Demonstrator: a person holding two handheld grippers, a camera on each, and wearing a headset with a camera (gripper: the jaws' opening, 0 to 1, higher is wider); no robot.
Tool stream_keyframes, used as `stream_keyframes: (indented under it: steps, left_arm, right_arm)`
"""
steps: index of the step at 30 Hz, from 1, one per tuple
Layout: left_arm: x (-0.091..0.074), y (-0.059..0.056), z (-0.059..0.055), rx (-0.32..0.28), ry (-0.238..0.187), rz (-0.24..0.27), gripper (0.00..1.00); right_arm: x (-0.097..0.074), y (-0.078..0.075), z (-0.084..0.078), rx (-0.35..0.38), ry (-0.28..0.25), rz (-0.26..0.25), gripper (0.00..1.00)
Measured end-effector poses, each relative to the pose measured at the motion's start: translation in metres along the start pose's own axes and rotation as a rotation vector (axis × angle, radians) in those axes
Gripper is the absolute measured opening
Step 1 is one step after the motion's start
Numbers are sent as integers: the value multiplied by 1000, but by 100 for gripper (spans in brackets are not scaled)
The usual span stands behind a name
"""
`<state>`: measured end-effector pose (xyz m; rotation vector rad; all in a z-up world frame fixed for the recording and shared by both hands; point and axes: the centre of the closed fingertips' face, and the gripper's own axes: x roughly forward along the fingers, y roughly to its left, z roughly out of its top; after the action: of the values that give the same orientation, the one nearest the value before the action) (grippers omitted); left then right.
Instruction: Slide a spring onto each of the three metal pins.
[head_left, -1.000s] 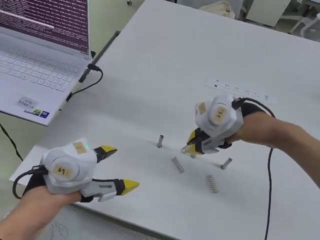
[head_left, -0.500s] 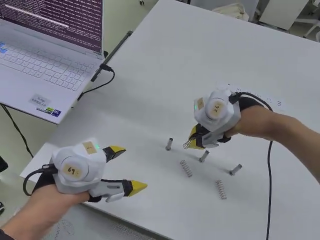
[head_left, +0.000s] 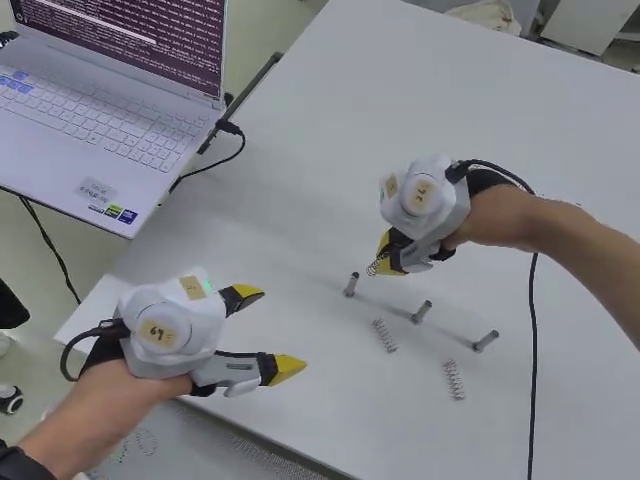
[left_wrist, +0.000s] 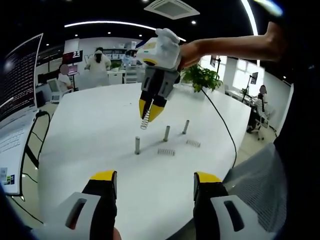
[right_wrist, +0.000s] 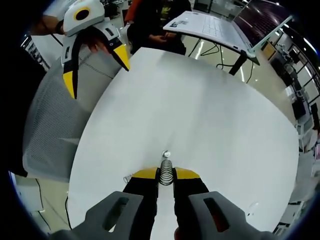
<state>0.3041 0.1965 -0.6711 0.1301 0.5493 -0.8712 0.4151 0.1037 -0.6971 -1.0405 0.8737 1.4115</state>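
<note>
white table, one spring held over the leftmost pin

white table (head_left: 330, 110) has much bare surface behind the pins and to their right. its near edge runs just under the left gripper (head_left: 270, 330). its left edge passes beside a laptop (head_left: 90, 110), and a black cable (head_left: 222, 140) lies along that edge.

three metal pins stand upright in a slanted row: the leftmost pin (head_left: 351, 285), the middle pin (head_left: 422, 312) and the rightmost pin (head_left: 485, 341). on the person's side of the row a loose spring (head_left: 384, 335) lies flat near the middle pin. a second loose spring (head_left: 454, 379) lies flat near the rightmost pin. both are apart from the pins.

the held spring (head_left: 376, 266) sticks out from the tips of the right gripper (head_left: 385, 265), with its long axis along the jaws. in the left gripper view it hangs steeply down, a little tilted. its free end is just above the top of the leftmost pin and slightly to one side, with a small gap between them. in the right gripper view the spring points forward at the round top of this pin.

the right gripper is clenched on the rear part of the held spring and touches nothing else. the left gripper has its jaws spread wide, grasps nothing, and hovers over the table near the front edge, well apart from the pins.
</note>
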Motion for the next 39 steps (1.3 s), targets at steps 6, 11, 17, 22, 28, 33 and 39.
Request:
stream_keyframes:
  steps: [6, 11, 17, 22, 28, 33, 39]
  left_arm:
    - [0, 0, -1, -4, 4, -1, 57]
    - [-1, 0, -2, -7, 8, 1, 57]
    - [-2, 0, -4, -13, 11, 4, 56]
    - [-2, 0, -4, -17, 12, 7, 56]
    - [-3, 2, -5, -22, 14, 9, 56]
    - [-3, 2, -6, -25, 17, 10, 56]
    - [-3, 2, -7, -28, 17, 10, 55]
  right_arm:
    - [6, -2, 5, -15, 2, 16, 8]
    - [10, -2, 5, -28, 11, 33, 8]
    - [17, 0, 2, -44, 25, 50, 8]
    - [19, -1, 3, -41, 24, 55, 8]
    - [22, 1, 3, -48, 28, 62, 8]
    - [26, 1, 4, -54, 30, 68, 8]
    - [29, 2, 6, -66, 34, 74, 8]
